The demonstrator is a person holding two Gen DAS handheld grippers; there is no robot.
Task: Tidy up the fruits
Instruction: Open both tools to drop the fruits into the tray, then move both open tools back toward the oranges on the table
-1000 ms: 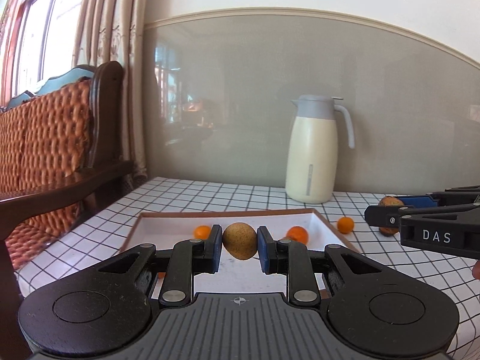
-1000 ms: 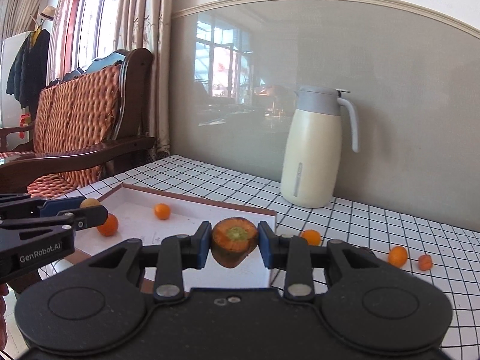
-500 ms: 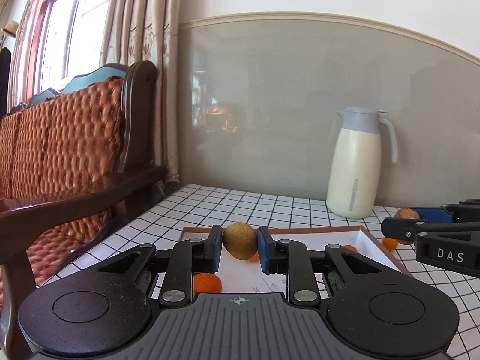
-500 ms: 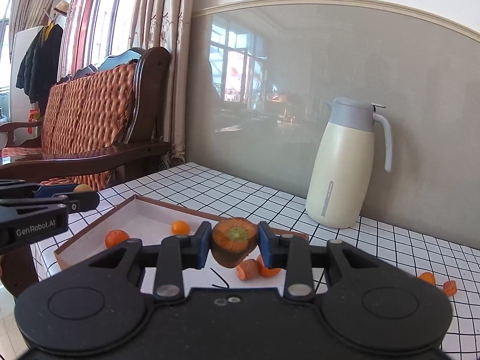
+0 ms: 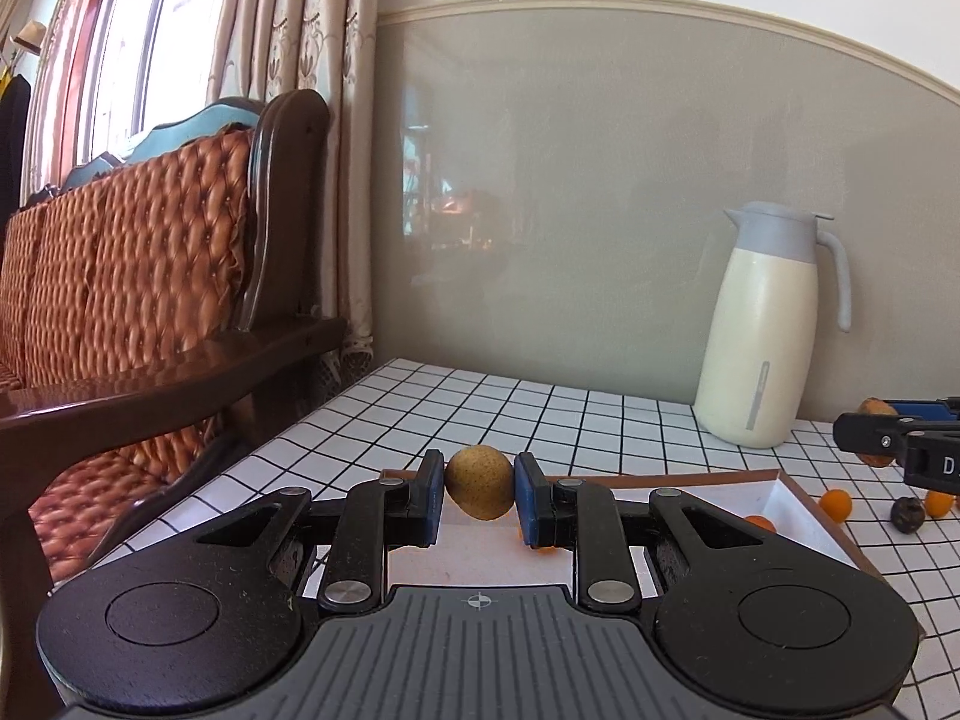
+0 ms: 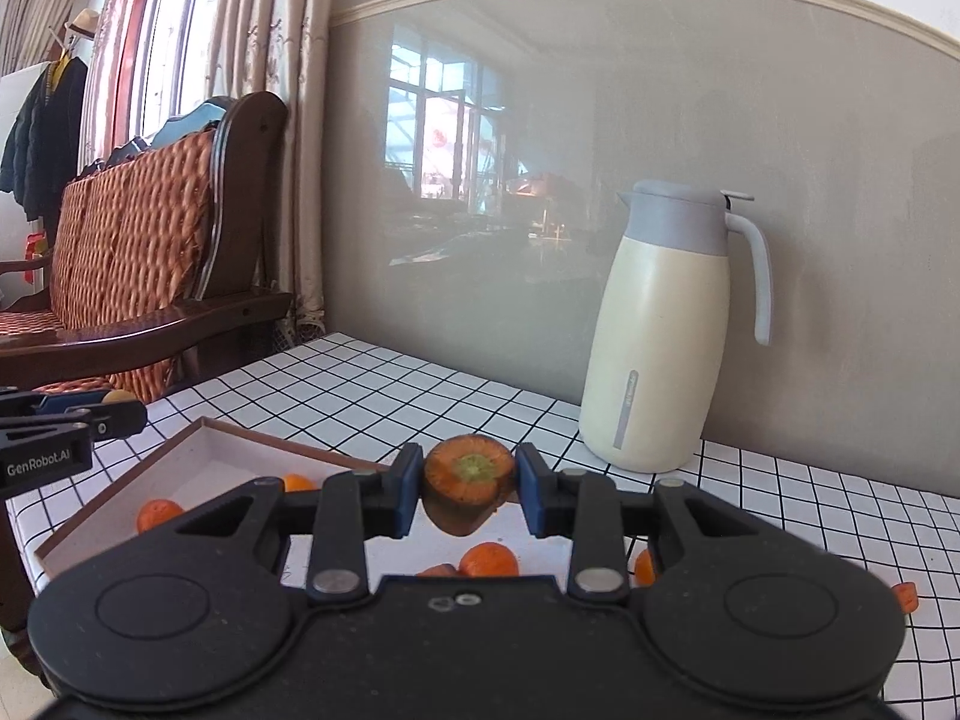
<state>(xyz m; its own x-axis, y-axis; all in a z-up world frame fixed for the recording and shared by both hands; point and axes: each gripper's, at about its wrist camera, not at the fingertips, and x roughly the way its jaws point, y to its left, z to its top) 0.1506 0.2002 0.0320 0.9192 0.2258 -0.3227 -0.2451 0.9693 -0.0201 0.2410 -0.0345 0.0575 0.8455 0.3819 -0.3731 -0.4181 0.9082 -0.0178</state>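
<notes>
My left gripper (image 5: 479, 495) is shut on a round tan-brown fruit (image 5: 479, 489), held above the left part of a shallow white tray (image 5: 798, 501) with a brown rim. My right gripper (image 6: 468, 483) is shut on an orange carrot-like stub (image 6: 469, 483) with a green centre, above the same tray (image 6: 198, 450). Small orange fruits (image 6: 157, 513) (image 6: 487, 559) lie inside the tray. The right gripper's tip (image 5: 888, 441) shows at the far right of the left wrist view, and the left gripper's tip (image 6: 84, 417) at the far left of the right wrist view.
A cream jug (image 6: 666, 336) with a grey lid stands at the back of the checked table (image 6: 372, 384). Loose small oranges (image 5: 836, 504) and a dark fruit (image 5: 907, 514) lie right of the tray. A padded wooden chair (image 5: 150, 276) stands at the left.
Both grippers have shifted left across the table with their fruits still held; the tray and jug now sit further right in both views.
</notes>
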